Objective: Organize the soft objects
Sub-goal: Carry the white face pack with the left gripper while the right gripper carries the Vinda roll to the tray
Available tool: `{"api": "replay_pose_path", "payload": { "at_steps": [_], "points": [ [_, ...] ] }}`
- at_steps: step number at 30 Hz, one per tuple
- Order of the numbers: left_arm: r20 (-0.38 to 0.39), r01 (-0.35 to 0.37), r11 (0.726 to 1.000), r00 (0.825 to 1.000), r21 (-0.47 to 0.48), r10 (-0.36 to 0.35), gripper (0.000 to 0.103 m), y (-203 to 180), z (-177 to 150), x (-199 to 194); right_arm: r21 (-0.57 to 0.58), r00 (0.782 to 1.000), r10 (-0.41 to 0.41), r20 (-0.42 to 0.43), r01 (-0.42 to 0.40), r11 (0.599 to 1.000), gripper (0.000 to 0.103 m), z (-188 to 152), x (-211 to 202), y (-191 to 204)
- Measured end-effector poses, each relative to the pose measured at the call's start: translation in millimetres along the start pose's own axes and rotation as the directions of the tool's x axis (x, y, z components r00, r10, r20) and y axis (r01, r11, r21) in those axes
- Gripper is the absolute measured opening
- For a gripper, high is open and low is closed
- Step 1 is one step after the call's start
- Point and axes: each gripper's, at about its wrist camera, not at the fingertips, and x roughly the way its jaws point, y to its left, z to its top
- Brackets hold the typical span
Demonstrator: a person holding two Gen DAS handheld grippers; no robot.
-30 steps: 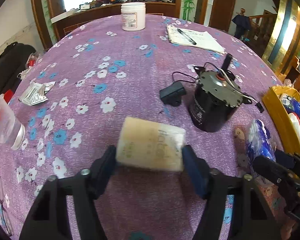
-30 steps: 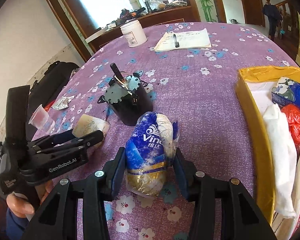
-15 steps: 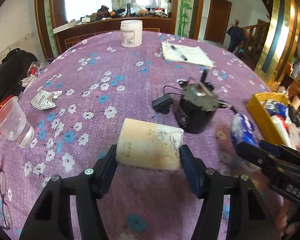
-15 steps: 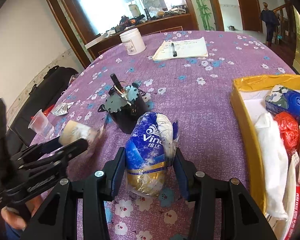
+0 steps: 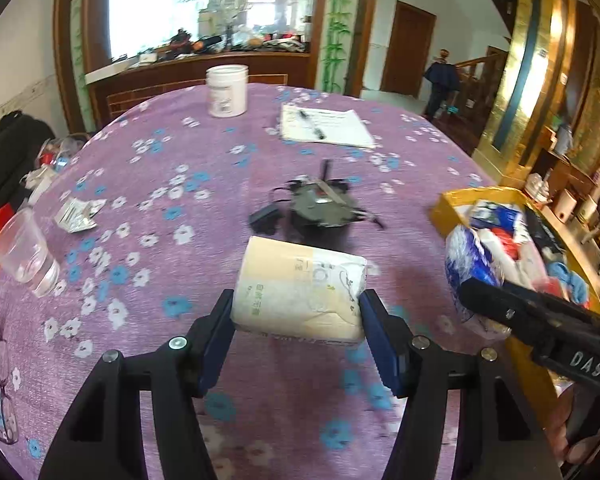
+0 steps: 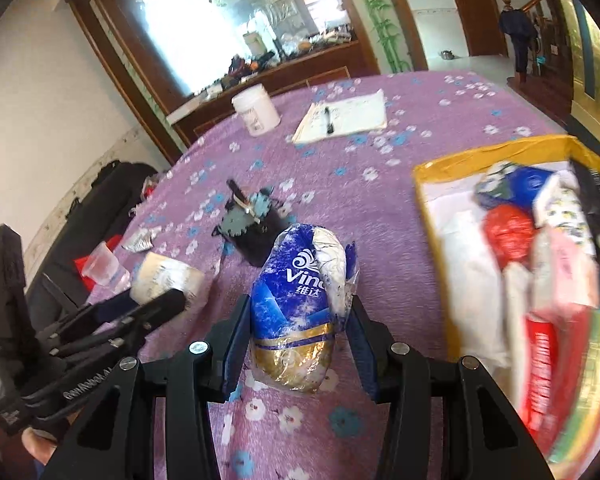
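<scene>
Both tongs are loaded, the left tongs [image 5: 298,326] clamping a beige tissue roll [image 5: 300,290] and the right tongs [image 6: 298,344] a blue tissue pack [image 6: 300,300] above the surface [image 5: 180,184], so swing each gently over the yellow box [image 6: 432,216] before releasing.

I see the tablecloth [image 5: 204,152] is purple, with small white and blue flowers. The roll [image 5: 300,292] in my left gripper [image 5: 296,332] is beige and white. My right gripper [image 6: 296,340], black with blue pads, holds a pack [image 6: 300,300] in blue, white and gold. On the right, the box [image 6: 432,216] is yellow. Far away stands a white jar [image 5: 227,90].
</scene>
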Motion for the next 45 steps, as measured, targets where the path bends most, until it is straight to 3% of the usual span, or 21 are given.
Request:
{"api": "replay_pose_path", "payload": {
  "at_steps": [12, 21, 26, 33, 45],
  "points": [
    [-0.001, 0.128, 0.980, 0.992, 0.150, -0.129, 0.061, -96.2, 0.2, -12.2, 0.128, 0.990, -0.048, 0.133, 0.031, 0.991, 0.051, -3.1, -77.9, -62.2],
    [-0.076, 0.278, 0.915, 0.960, 0.292, -0.268, 0.061, -187.1, -23.5, -2.6, 0.262, 0.975, -0.156, 0.157, 0.111, 0.959, 0.051, -20.7, -120.4, -135.4],
    [-0.107, 0.319, 0.876, 0.948, 0.363, -0.301, 0.061, -223.4, -36.4, -1.0, 0.318, 0.978, -0.160, 0.133, 0.111, 0.941, 0.052, -32.0, -128.2, -166.3],
    [-0.112, 0.329, 0.851, 0.944, 0.409, -0.311, 0.061, -250.0, -44.1, 9.5, 0.322, 0.965, -0.220, 0.144, 0.164, 0.932, 0.052, -32.6, -130.8, -180.4],
    [-0.010, 0.290, 0.838, 0.947, 0.462, -0.322, 0.062, -251.1, -59.0, 6.2, 0.174, 0.944, -0.310, 0.113, 0.288, 0.942, 0.052, -31.5, -112.9, -159.9]
  ]
}}
